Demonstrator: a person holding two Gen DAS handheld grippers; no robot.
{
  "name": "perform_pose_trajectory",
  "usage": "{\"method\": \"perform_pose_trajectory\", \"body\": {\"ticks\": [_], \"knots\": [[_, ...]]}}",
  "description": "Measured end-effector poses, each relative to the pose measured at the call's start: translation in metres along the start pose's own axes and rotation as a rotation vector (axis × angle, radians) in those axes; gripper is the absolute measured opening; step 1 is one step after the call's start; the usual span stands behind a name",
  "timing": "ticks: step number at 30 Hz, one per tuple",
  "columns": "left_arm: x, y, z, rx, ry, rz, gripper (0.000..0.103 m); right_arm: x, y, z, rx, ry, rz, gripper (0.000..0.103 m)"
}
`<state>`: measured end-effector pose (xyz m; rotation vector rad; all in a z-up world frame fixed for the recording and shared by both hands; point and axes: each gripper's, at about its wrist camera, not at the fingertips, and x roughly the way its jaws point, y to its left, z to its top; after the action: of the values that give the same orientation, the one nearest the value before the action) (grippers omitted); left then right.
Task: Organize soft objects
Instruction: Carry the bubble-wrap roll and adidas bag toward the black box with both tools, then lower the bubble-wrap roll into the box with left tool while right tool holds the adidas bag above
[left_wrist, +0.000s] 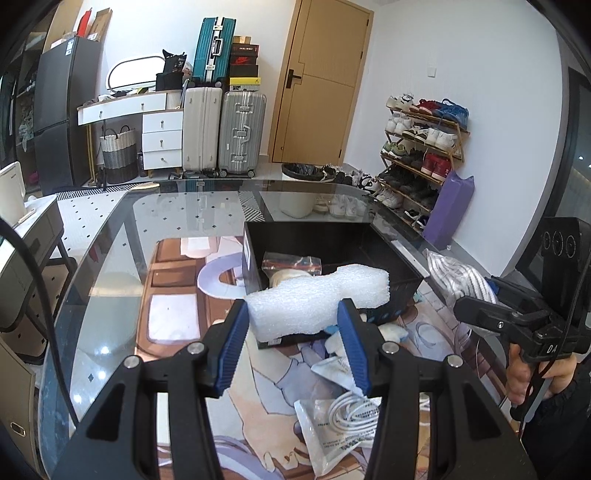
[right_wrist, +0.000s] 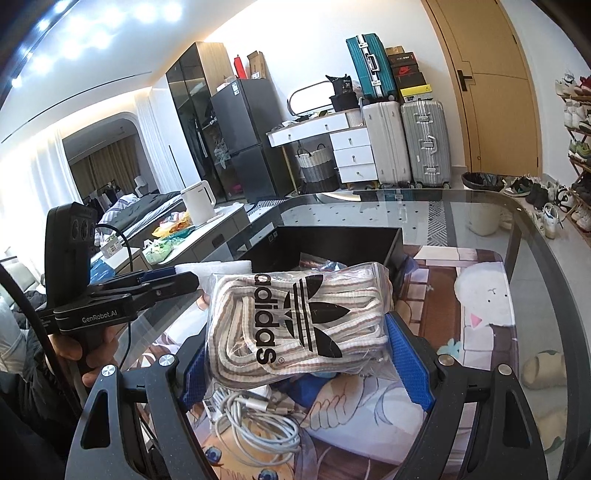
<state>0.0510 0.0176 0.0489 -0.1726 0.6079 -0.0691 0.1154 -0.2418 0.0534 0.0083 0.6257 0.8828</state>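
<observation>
My left gripper (left_wrist: 293, 325) is shut on a white foam block (left_wrist: 317, 301), held in the air just in front of the open black box (left_wrist: 258, 236) on the glass table. The box holds a red-trimmed packet (left_wrist: 291, 264). My right gripper (right_wrist: 295, 347) is shut on a clear bag of striped laces (right_wrist: 295, 317) with a black logo, lifted above the table near the box (right_wrist: 332, 236). In the left wrist view that bag (left_wrist: 458, 275) and the right gripper's body (left_wrist: 517, 317) show at the right. The foam block's end (right_wrist: 221, 266) and the left gripper's body (right_wrist: 110, 291) appear at the left of the right wrist view.
A printed mat (left_wrist: 177, 295) covers the glass table (left_wrist: 110, 229). Bags of white cables (left_wrist: 343, 417) (right_wrist: 255, 417) lie near the front edge. A small blue-and-white soft item (left_wrist: 391, 330) rests by the box. A shoe rack (left_wrist: 424, 147) stands to the right, suitcases (left_wrist: 240, 133) behind.
</observation>
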Motion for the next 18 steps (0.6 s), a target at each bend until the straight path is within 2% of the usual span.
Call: {"method": "perform_pose_trajectory", "body": {"ticks": [11,18], "knots": [[0.006,0.003,0.032,0.005,-0.040,0.020,0.049,0.009,0.009,0.024,-0.026,-0.005,-0.004,0.085],[0.021,0.009,0.042,-0.001,-0.031,0.036,0.049,0.019,0.017,0.037,-0.050,-0.005,0.007,0.085]]}}
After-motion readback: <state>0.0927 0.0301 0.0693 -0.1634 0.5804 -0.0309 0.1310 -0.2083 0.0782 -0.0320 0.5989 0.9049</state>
